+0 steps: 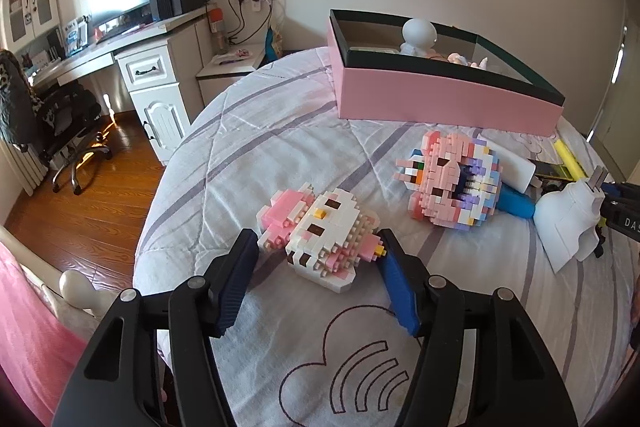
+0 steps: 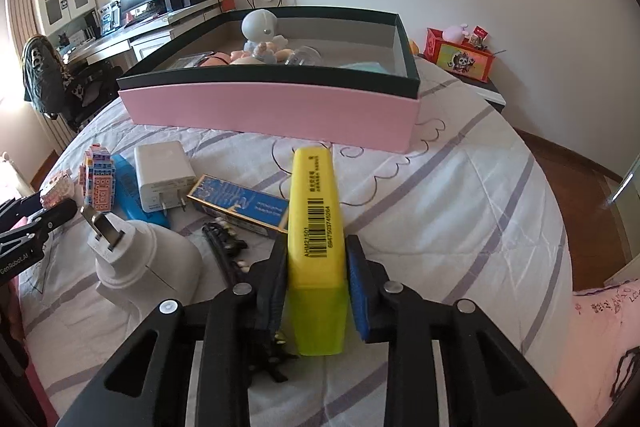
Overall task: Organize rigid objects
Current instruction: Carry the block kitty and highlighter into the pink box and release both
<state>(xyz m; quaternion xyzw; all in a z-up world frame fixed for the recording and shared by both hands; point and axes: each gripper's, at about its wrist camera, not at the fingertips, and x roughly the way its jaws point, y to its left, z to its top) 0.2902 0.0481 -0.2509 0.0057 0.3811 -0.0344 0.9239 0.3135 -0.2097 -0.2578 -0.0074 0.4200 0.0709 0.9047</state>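
right gripper (image 2: 316, 255) angled down, clamping yellow highlighter (image 2: 317, 227); bedspread (image 2: 460, 187) beneath

The yellow highlighter (image 2: 316, 223) is showing a barcode on its side, with "AHM21501" printed beside it and a longer digit string under the bars that is reading roughly as "6947503745264". A line of small characters further up its body is staying too fine to read. The black left hand-held gripper (image 2: 24, 235) is carrying white lettering, "GenRobot.AI". The blue and gold box (image 2: 240, 207) is bearing print too small to make out.
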